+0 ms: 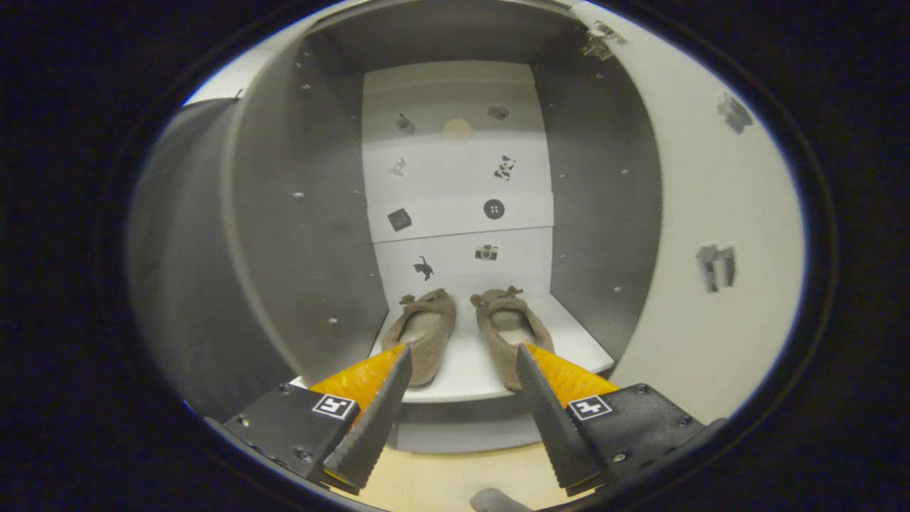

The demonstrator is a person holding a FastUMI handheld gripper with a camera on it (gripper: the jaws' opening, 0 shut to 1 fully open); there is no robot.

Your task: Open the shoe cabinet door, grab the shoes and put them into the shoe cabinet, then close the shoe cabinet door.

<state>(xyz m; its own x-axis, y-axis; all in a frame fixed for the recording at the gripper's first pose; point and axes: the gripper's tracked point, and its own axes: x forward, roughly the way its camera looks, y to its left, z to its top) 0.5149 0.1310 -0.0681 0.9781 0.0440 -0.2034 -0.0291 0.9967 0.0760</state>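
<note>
Shoes (a brown pair, side by side, toes to the back wall) sit on the lowest shelf of the open shoe cabinet, just beyond your gripper. Its fingers stand apart, holding nothing, before the shelf's front edge.

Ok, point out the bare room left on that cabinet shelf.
Free shelf: the strip between the two shoes, and beside the right shoe toward the cabinet's right wall. Crowded: left shoe sits near the left wall. The tool hangs open, holding nothing.
</note>
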